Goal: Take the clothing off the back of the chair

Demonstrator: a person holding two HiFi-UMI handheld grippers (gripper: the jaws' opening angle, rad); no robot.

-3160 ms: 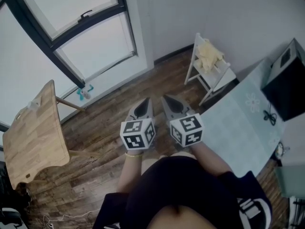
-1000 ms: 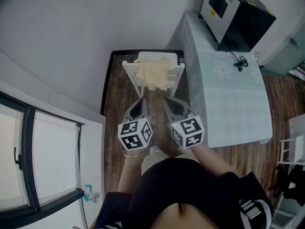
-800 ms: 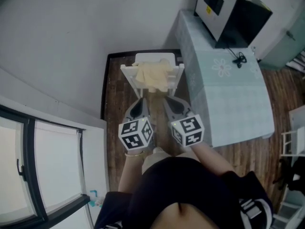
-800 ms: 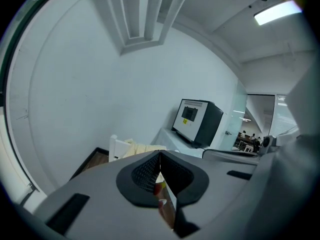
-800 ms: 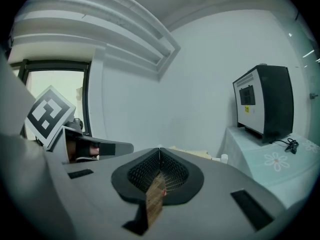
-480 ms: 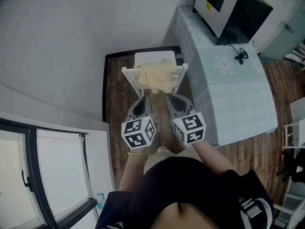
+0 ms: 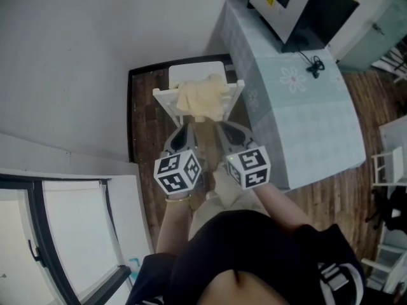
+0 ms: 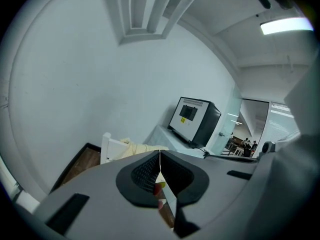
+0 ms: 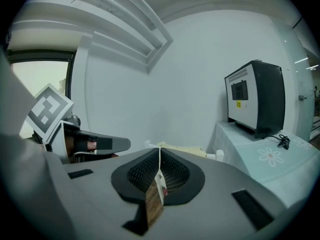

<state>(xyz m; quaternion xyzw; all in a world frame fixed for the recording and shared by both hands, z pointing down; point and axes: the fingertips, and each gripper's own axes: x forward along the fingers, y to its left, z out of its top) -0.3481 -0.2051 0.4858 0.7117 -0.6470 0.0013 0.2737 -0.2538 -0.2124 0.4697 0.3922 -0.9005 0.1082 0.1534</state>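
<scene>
The clothing (image 7: 201, 100), a pale yellow garment, hangs bunched over the top rail of a white chair (image 7: 194, 73). Its long axis follows the rail, running left to right, and its folds fall on both the near and far sides of the backrest. The chair stands in a corner on the wooden floor (image 7: 141, 126). Its backrest is on the near side and its seat points away toward the wall. Just to its right is a table (image 7: 305, 126) under a light cloth with flower prints.

The head view looks down on both tongs side by side, near the backrest and apart from the garment. It alone shows the window (image 7: 63, 234) at near left and a black box-shaped appliance (image 7: 299, 5) at the far end of the table, with its cord lying on the cloth.

The left gripper view is nearly level. In it the garment is only a thin yellow strip behind a white chair post, and a lit room with people shows far off to the right. The right gripper view takes in the other tongs at its left, marker cube uppermost, which the left gripper view does not return.

The left gripper (image 7: 184, 128) has its jaws pressed together with nothing pinched between them. The right gripper (image 7: 223, 128) is also closed tight and empty. In both gripper views the tips line up with the garment but stay clear of it.
</scene>
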